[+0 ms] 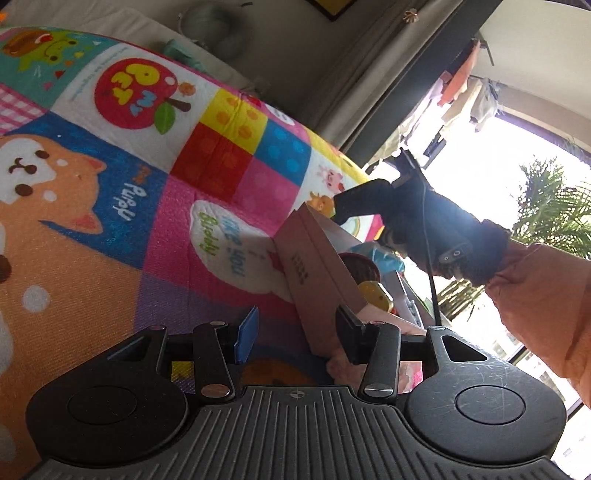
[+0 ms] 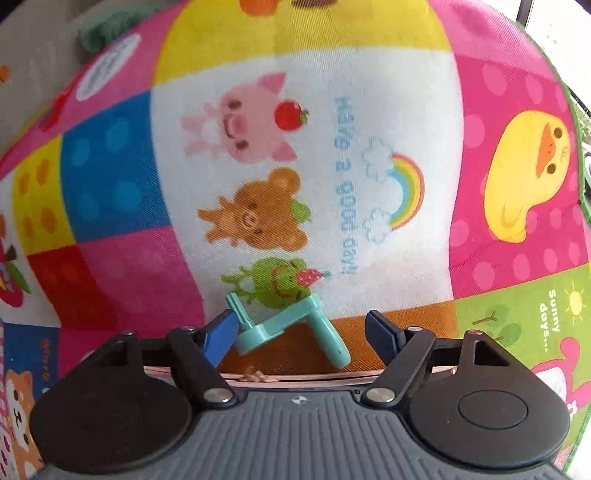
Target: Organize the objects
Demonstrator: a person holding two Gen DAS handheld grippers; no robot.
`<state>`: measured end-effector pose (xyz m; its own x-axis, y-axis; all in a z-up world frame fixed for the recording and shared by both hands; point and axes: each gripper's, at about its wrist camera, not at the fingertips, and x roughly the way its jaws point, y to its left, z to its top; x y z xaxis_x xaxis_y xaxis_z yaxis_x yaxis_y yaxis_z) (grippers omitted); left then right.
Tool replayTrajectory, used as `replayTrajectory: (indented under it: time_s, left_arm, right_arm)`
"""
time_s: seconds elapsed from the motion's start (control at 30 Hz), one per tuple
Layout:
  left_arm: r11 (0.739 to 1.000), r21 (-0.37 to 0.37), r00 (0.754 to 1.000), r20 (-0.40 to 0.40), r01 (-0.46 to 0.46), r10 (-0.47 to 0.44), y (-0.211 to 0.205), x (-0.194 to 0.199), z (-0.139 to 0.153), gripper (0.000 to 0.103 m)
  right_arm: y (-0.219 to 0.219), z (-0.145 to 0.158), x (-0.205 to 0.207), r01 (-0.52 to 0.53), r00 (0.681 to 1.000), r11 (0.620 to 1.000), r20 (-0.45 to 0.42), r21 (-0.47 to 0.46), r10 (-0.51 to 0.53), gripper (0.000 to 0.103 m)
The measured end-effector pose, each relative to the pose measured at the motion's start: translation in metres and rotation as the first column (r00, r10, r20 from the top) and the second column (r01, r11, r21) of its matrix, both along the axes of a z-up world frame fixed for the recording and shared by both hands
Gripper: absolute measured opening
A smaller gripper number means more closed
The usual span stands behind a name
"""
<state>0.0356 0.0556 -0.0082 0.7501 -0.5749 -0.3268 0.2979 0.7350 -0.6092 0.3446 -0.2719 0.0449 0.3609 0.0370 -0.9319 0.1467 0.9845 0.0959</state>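
A pink cardboard box (image 1: 314,258) stands on the colourful play mat (image 1: 110,258), holding a yellow toy (image 1: 375,295), a reddish round thing (image 1: 360,266) and something light blue (image 1: 386,256). My left gripper (image 1: 295,338) sits at the box's near corner. Its black finger (image 1: 349,332) is against the rim and its blue pad (image 1: 245,338) is clear of the wall. My right gripper (image 1: 341,212), in a gloved hand with an orange sleeve (image 1: 539,302), points down beyond the box's far side. In the right wrist view it (image 2: 303,332) straddles a teal crank-shaped toy piece (image 2: 291,325) on the mat; only the left pad (image 2: 221,336) touches it.
The box's rim (image 2: 295,374) shows just under the right gripper. A green cloth (image 2: 107,29) lies past the mat's far edge on pale floor. The mat's green border (image 2: 576,122) runs along the right. A bright window with hanging laundry (image 1: 461,92) is behind.
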Motion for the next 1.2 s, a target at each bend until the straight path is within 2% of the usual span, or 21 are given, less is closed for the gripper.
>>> replayTrajectory:
  time_s: [0.03, 0.1, 0.13, 0.17, 0.2, 0.23, 0.27, 0.3, 0.37, 0.47, 0.53, 0.6, 0.77, 0.83, 0.87, 0.93, 0.97, 1.07, 1.2]
  left_arm:
    - [1.0, -0.004, 1.0, -0.004, 0.001, -0.001, 0.001, 0.001, 0.0, 0.05]
    - [1.0, -0.017, 1.0, -0.016, 0.002, -0.002, 0.002, 0.002, -0.002, 0.05]
    - [1.0, -0.025, 1.0, -0.022, 0.001, -0.001, 0.003, 0.003, -0.002, 0.05]
    - [0.999, -0.033, 1.0, -0.028, -0.001, 0.0, 0.005, 0.004, -0.003, 0.05]
    - [0.999, -0.041, 0.999, -0.035, -0.003, 0.001, 0.006, 0.005, -0.004, 0.05]
    - [0.999, -0.049, 0.999, -0.041, -0.005, 0.003, 0.008, 0.005, -0.005, 0.05]
    - [0.999, -0.052, 0.999, -0.046, -0.007, 0.005, 0.008, 0.006, -0.005, 0.05]
    - [0.999, -0.053, 0.999, -0.05, -0.008, 0.006, 0.008, 0.006, -0.005, 0.05]
    - [0.999, -0.051, 0.999, -0.049, -0.008, 0.006, 0.008, 0.005, -0.005, 0.05]
    - [0.999, -0.045, 0.999, -0.047, -0.007, 0.005, 0.008, 0.004, -0.005, 0.05]
    - [0.999, -0.047, 0.999, -0.05, -0.008, 0.006, 0.008, 0.005, -0.006, 0.05]
    - [0.999, -0.053, 0.998, -0.056, -0.01, 0.007, 0.009, 0.006, -0.006, 0.05]
    - [0.998, -0.066, 0.998, -0.066, -0.01, 0.005, 0.01, 0.008, -0.008, 0.05]
    - [0.998, -0.069, 0.997, -0.071, -0.009, 0.005, 0.01, 0.008, -0.009, 0.05]
    - [0.997, -0.07, 0.997, -0.072, -0.009, 0.004, 0.01, 0.008, -0.009, 0.05]
    - [0.997, -0.075, 0.997, -0.075, -0.01, 0.005, 0.011, 0.008, -0.009, 0.05]
    - [0.997, -0.077, 0.997, -0.077, -0.011, 0.005, 0.011, 0.008, -0.009, 0.05]
    - [0.996, -0.085, 0.996, -0.085, -0.013, 0.005, 0.012, 0.009, -0.01, 0.05]
    - [0.995, -0.094, 0.996, -0.092, -0.016, 0.007, 0.013, 0.01, -0.01, 0.05]
  right_arm:
    - [0.0, -0.007, 0.003, -0.01, 0.999, 1.0, -0.031, -0.004, 0.01, 0.077]
    - [0.002, -0.009, 0.005, -0.039, 0.999, 0.999, -0.028, 0.03, 0.04, 0.073]
    - [0.006, -0.01, 0.005, -0.069, 0.997, 0.997, -0.034, 0.04, 0.07, 0.06]
    - [0.012, -0.01, 0.003, -0.09, 0.995, 0.995, -0.033, 0.03, 0.091, 0.055]
    - [0.019, -0.01, 0.001, -0.116, 0.993, 0.993, -0.026, 0.017, 0.117, 0.037]
    - [0.022, -0.009, -0.001, -0.125, 0.992, 0.991, -0.014, 0.041, 0.126, 0.027]
    - [0.024, -0.008, -0.001, -0.116, 0.993, 0.991, -0.016, 0.068, 0.117, 0.021]
    - [0.025, -0.007, -0.001, -0.104, 0.994, 0.992, -0.011, 0.071, 0.105, 0.019]
    - [0.029, -0.006, -0.004, -0.105, 0.994, 0.993, 0.013, 0.046, 0.105, 0.015]
    - [0.03, -0.006, -0.008, -0.107, 0.994, 0.993, 0.015, 0.046, 0.106, 0.016]
    - [0.029, -0.003, -0.01, -0.101, 0.995, 0.994, 0.024, 0.049, 0.1, 0.02]
    - [0.029, 0.0, -0.006, -0.108, 0.993, 0.993, 0.041, 0.041, 0.106, 0.027]
    - [0.046, 0.002, 0.0, -0.167, 0.985, 0.986, 0.043, 0.009, 0.167, 0.039]
    - [0.053, 0.001, 0.004, -0.181, 0.983, 0.983, 0.039, -0.018, 0.181, 0.039]
    - [0.055, 0.001, 0.006, -0.178, 0.983, 0.984, 0.037, -0.024, 0.178, 0.038]
    - [0.056, -0.005, 0.01, -0.166, 0.986, 0.986, 0.012, -0.018, 0.166, 0.017]
    - [0.056, -0.009, 0.011, -0.163, 0.987, 0.986, 0.002, -0.03, 0.163, 0.013]
    - [0.054, -0.011, 0.007, -0.143, 0.989, 0.989, 0.024, -0.041, 0.144, 0.011]
    - [0.047, 0.014, -0.005, -0.133, 0.986, 0.991, 0.096, -0.022, 0.134, 0.009]
